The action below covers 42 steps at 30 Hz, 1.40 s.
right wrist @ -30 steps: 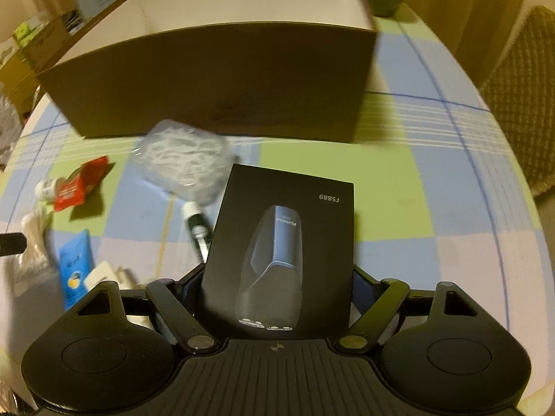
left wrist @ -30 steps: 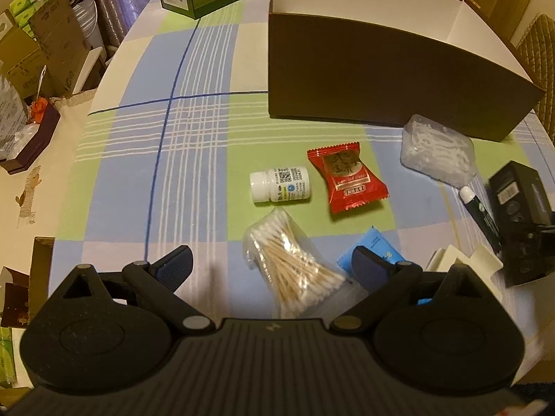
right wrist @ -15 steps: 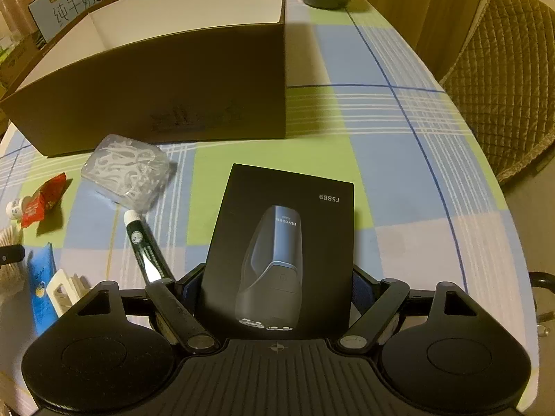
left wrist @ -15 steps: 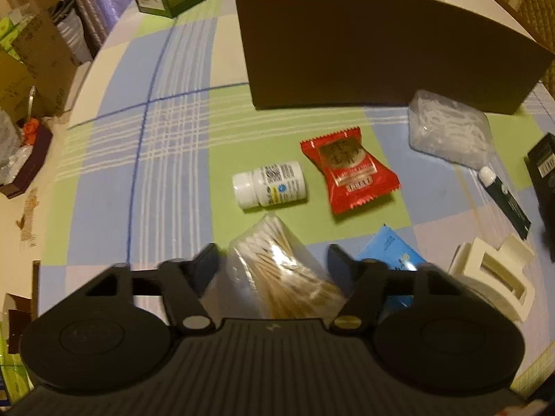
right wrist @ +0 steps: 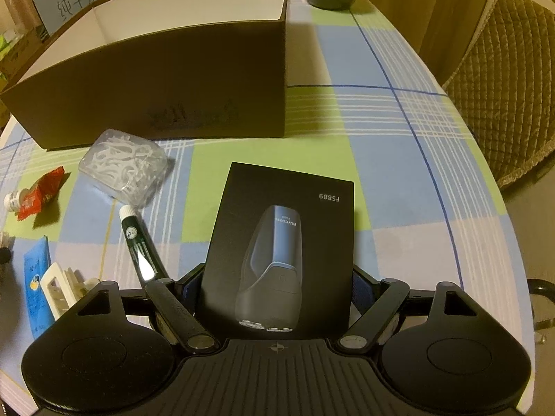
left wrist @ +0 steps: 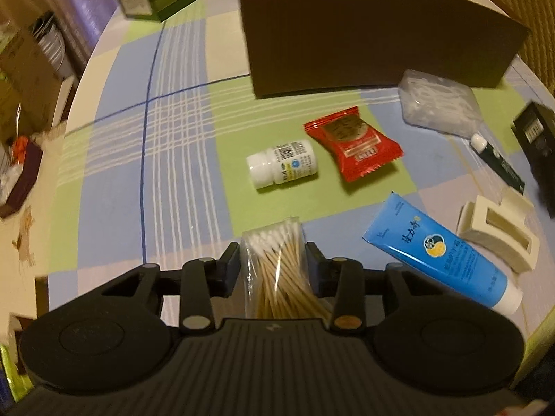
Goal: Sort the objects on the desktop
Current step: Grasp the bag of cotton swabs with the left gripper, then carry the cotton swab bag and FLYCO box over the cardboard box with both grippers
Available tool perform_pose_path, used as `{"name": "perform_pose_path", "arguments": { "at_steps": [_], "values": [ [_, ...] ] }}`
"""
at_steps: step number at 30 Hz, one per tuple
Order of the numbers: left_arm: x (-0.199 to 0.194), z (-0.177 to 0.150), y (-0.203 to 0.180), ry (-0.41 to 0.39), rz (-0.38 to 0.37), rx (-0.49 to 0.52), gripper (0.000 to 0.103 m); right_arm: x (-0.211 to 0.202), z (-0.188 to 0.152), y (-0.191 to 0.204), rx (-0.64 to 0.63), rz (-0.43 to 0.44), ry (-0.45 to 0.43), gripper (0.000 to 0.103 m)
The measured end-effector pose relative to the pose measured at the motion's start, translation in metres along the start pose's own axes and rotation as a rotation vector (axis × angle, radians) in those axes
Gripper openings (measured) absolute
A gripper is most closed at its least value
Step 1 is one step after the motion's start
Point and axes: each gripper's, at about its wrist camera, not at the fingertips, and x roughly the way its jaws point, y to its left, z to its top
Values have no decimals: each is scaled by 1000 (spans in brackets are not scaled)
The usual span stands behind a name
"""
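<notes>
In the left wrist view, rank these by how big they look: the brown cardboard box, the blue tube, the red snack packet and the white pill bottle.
1. brown cardboard box
2. blue tube, though nearer the camera
3. red snack packet
4. white pill bottle
Packet and bottle look close in size.

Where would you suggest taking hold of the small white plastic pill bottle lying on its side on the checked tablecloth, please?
Grip the small white plastic pill bottle across its labelled body, coming down from above with the fingers on its two long sides. It lies flat with the cap pointing left, so the round barrel should sit between the pads. The red foil snack packet lies close at its base end, so probably stay mid-body.
</notes>
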Motion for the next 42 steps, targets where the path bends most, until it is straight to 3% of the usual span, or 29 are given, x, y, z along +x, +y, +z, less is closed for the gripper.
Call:
{"name": "perform_pose_path", "arguments": {
  "at_steps": [6,9,18,33,42],
  "values": [
    [-1,-3,5,13,-15,-85,35,1,-1,1,-3,-6,-4,79],
    [-4,-4,4,14,-33,-83,24,0,-3,4,-20,-12,-10,79],
    [-16,-8,-1,-1,-57,-77,22,-11,-7,5,10,28,-47,78],
    [-68,44,-19,-190,-141,-39,21,-56,19,28,12,182,-139,78],
    [-94,104,-20,-331,-186,-22,21,-88,68,47,-61,255,-254,78]
  ]
}}
